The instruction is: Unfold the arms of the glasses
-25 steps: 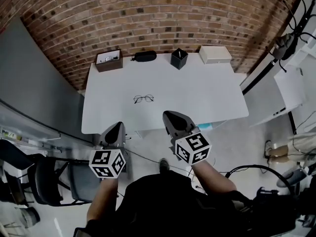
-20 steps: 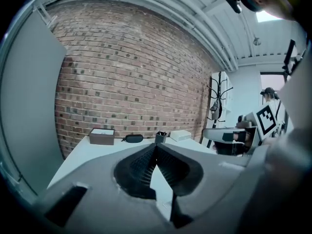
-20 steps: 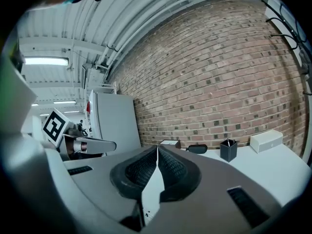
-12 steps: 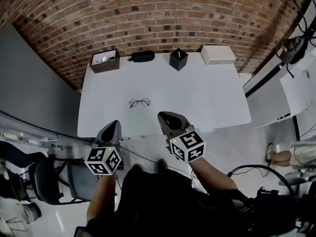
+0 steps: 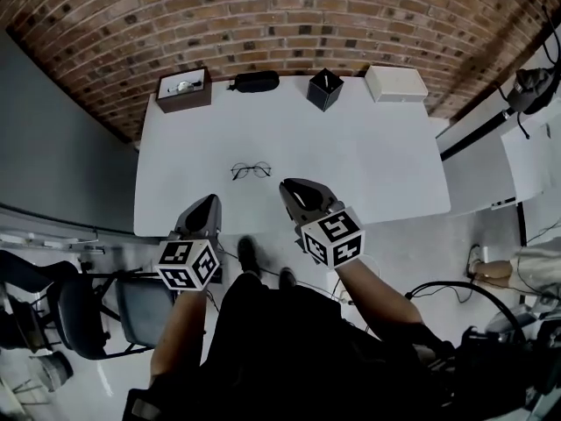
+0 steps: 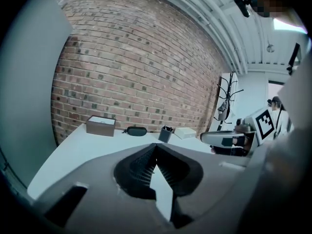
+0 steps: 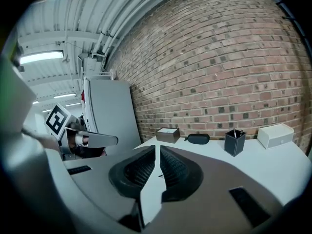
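Both grippers are empty. Left gripper: its own view shows the ribbed pads shut tip to tip, with nothing between them. Right gripper: the jaws are closed down to a hairline slit, also holding nothing. Both hover at the near edge of the white table, pointing across it and slightly down, marker cubes toward the person. The glasses lie flat on the table, left of centre, closer to the near edge than to the wall. They sit ahead of the two gripper tips and roughly between them, clear of both. They are thin wire-rimmed glasses with round lenses, too small in the head view to tell whether the arms are folded or out. Along the far edge against the brick wall, left to right: an open brown box with something pale inside, a black glasses case, a black pen holder and a white box. All four are well apart from the glasses. Each gripper view catches the other gripper off to the side. A grey partition panel stands left of the table, with a dark chair on the floor below it. The person's feet show on the floor just off the near table edge.
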Available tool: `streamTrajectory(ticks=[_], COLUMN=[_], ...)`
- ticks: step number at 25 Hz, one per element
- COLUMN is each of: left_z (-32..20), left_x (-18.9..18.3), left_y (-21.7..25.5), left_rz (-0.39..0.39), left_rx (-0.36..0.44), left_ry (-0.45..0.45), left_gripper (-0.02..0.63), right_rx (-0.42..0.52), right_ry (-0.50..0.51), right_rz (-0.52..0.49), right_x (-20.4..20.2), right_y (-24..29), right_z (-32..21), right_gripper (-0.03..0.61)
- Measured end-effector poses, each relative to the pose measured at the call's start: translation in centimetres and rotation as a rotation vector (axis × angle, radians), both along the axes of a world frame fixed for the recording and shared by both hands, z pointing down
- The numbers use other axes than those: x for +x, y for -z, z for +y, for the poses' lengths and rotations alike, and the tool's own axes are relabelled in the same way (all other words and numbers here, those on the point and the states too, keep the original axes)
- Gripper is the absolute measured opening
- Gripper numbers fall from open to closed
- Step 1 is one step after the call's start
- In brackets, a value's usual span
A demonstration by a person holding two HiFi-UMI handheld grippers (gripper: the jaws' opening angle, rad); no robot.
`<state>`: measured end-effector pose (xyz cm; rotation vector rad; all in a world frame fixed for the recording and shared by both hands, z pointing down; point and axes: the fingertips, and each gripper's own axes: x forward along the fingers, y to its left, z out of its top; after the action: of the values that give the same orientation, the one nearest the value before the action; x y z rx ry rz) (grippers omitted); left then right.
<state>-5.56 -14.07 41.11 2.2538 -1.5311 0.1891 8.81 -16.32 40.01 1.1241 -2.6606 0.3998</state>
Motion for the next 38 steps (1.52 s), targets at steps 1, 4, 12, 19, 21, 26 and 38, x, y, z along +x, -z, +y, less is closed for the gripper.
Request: streamTrajectory(ticks=[1, 4, 12, 19, 21, 26, 38], left_z=[-0.5, -2.2, -6.2, -8.5, -8.7, -10.2, -11.5], left_x=[-0.2, -0.9, -1.5, -2.2, -1.8, -1.2, -0.6], left_y=[-0.5, -2.9, -10.3, -14.9, -16.3, -18.9, -24.0], left_rz=[-0.005, -0.073, 0.007, -0.005, 0.016, 0.016, -0.023], left_rx=[0.002, 0.014, -0.156, -0.251, -0.293, -0.339, -0.436], left_ry=[-0.005, -0.017, -0.048, -0.071, -0.083, -0.113, -0.184], left_gripper=[0.008, 0.008, 0.008, 0.008, 0.009, 0.009, 0.087], right_rx=[-0.007, -0.037, -0.127, -0.219, -0.247, -0.273, -0.376], right_ry=[-0.006, -0.025, -0.041, -0.045, -0.047, -0.051, -0.043], right_rz=[0.000, -0.004, 0.096, 0.171, 0.186, 0.240, 0.312], right_x=[-0.2, -1.1, -2.2, -2.8, -2.8, -3.1, -3.8], right_y=[-0.4, -2.0, -8.5, -14.2, -15.7, -19.3, -24.5], right_z=[-0.4, -2.0, -5.7, -7.3, -7.5, -8.5, -9.5], right_gripper=[0.011, 0.011, 0.011, 0.012, 0.012, 0.012, 0.042])
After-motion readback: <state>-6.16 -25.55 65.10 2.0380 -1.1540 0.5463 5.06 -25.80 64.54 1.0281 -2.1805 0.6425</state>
